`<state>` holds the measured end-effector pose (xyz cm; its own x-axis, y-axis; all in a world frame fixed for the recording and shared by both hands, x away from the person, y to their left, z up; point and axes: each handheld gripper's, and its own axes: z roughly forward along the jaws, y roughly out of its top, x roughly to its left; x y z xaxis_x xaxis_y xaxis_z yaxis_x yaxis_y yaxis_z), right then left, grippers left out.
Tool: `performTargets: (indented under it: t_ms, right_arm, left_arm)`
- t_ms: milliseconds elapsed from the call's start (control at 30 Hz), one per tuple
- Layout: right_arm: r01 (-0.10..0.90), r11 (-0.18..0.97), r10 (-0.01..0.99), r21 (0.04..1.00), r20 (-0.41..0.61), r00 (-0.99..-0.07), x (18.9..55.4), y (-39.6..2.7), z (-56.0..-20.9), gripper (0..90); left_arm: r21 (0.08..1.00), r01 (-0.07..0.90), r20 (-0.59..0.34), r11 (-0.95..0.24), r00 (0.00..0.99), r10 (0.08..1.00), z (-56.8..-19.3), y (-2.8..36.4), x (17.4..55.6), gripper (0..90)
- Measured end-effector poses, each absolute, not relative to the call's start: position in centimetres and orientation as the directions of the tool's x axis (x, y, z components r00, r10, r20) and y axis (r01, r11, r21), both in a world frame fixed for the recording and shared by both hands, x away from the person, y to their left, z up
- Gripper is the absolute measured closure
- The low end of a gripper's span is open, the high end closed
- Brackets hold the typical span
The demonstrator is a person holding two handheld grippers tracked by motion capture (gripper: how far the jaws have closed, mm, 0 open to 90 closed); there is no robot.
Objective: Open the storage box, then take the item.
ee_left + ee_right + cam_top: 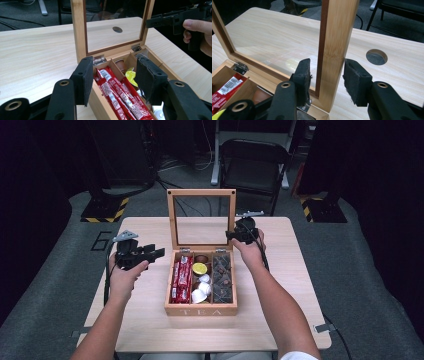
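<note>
A wooden tea box (201,310) marked TEA stands mid-table with its glass lid (201,193) upright. Inside it are red packets (182,279), a yellow capsule (199,268), white capsules (201,287) and dark pouches (222,277). My right gripper (231,236) straddles the lid's right frame post (337,37). Its pads (303,72) stand off the wood with a gap on each side, so the right gripper (327,62) is open. My left gripper (159,252) hovers at the box's left side, open, with the red packets (120,95) beyond its jaws and nothing gripped between them (113,60).
The light wooden table (280,320) has a round hole (376,56) behind the box. A dark folding chair (252,165) stands beyond the far edge. Grey floor surrounds the table, with cables trailing from both grippers.
</note>
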<state>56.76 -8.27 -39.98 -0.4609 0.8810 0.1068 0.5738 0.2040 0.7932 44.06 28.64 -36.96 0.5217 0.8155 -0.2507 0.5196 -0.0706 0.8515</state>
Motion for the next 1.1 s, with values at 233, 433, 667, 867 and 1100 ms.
performTargets:
  t_ms: [233, 433, 667, 867, 1100]
  right_arm:
    - [0.566, 0.222, 0.88, 0.794, 0.087, -0.468, 55.8, -8.3, -40.1, 48.1]
    - [0.544, 0.251, 0.872, 0.801, 0.057, -0.486, 54.5, -7.9, -40.5, 46.5]
    - [0.517, 0.248, 0.861, 0.819, 0.058, -0.505, 52.9, -7.8, -40.5, 43.9]
    - [0.566, 0.242, 0.836, 0.789, 0.126, -0.533, 51.8, -7.9, -40.9, 37.3]
    - [0.534, 0.269, 0.805, 0.802, 0.117, -0.582, 50.0, -7.8, -41.4, 36.1]
  left_arm:
    - [0.854, 0.516, -0.239, -0.071, 0.509, 0.827, -37.0, 29.2, 43.4, 48.5]
    - [0.851, 0.52, -0.226, -0.075, 0.491, 0.841, -37.5, 29.6, 43.0, 48.3]
    - [0.842, 0.527, -0.2, -0.116, 0.504, 0.84, -37.9, 29.4, 42.6, 46.7]
    - [0.836, 0.533, -0.196, -0.126, 0.506, 0.84, -38.4, 29.3, 42.5, 44.5]
    - [0.827, 0.545, -0.194, -0.135, 0.502, 0.843, -38.8, 29.4, 42.3, 43.0]
